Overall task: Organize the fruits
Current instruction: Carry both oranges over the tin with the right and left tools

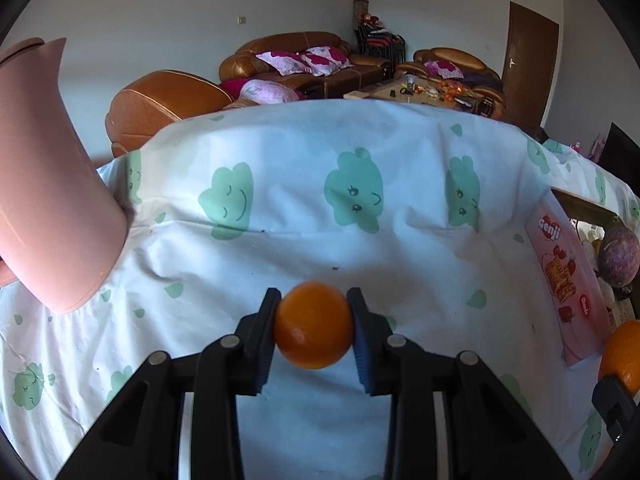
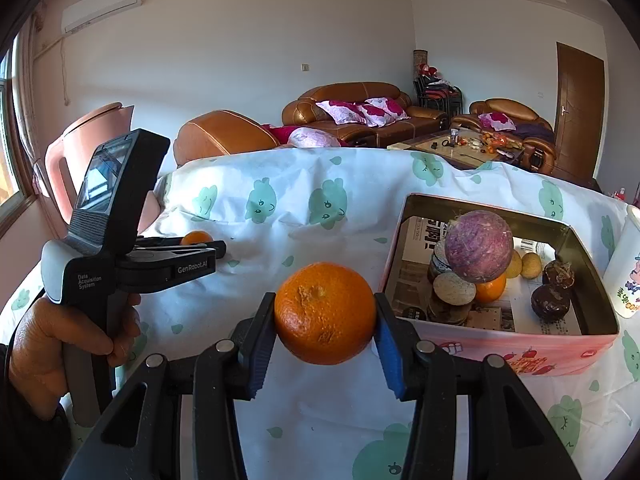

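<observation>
A cloud-print tablecloth [image 1: 304, 240] covers the table. The left gripper [image 1: 314, 326] clamps a small orange [image 1: 314, 326]; the right gripper [image 2: 325, 316] clamps a bigger orange [image 2: 325, 314]. The pink tin [image 2: 520, 350] of fruit sits at two o'clock.

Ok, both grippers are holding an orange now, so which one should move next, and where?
Probably the right gripper: ease its orange rightward over the near wall of the pink tin and release. The tin sits just beside it with bare paper lining near the front, while the left gripper holds its orange farther away.
</observation>
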The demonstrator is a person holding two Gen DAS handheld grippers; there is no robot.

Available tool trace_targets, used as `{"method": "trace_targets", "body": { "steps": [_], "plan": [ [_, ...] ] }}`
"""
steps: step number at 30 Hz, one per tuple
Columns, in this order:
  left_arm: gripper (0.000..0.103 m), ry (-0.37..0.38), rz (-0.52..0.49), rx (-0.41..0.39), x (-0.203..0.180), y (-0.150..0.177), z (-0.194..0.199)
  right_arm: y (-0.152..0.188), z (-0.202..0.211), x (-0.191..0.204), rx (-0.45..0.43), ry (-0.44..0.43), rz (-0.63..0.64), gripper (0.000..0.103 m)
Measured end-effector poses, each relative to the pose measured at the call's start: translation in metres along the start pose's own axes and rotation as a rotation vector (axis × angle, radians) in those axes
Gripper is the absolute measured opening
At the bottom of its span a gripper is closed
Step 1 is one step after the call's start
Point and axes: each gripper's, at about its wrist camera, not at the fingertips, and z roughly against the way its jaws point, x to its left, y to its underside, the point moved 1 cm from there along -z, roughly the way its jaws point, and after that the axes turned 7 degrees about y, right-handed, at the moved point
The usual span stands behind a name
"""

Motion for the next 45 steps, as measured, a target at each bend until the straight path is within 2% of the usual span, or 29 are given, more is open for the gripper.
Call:
{"method": "trace_targets", "body": {
  "steps": [4,7,22,34,45],
  "plan": [
    [0.035,-0.082,-0.014,-0.126,-0.005,0.001,0.025,-0.001,0.006,-0.004,-0.041,0.007,-0.022,0.048],
    [0.035,-0.051,0.012,-0.164,-0.010,0.005,0.037,-0.002,0.014,-0.005,-0.094,0.039,-0.012,0.048],
    [0.035,-0.023,0.006,-0.234,-0.066,0.039,0.082,0.001,0.033,-0.012,-0.140,0.081,0.013,0.049],
    [0.035,0.015,-0.088,-0.263,-0.129,0.052,0.096,0.013,0.058,-0.073,-0.168,0.157,-0.023,0.049],
    [0.035,0.100,-0.130,-0.285,-0.177,0.043,0.099,0.012,0.075,-0.135,-0.206,0.246,-0.095,0.049]
  ]
}}
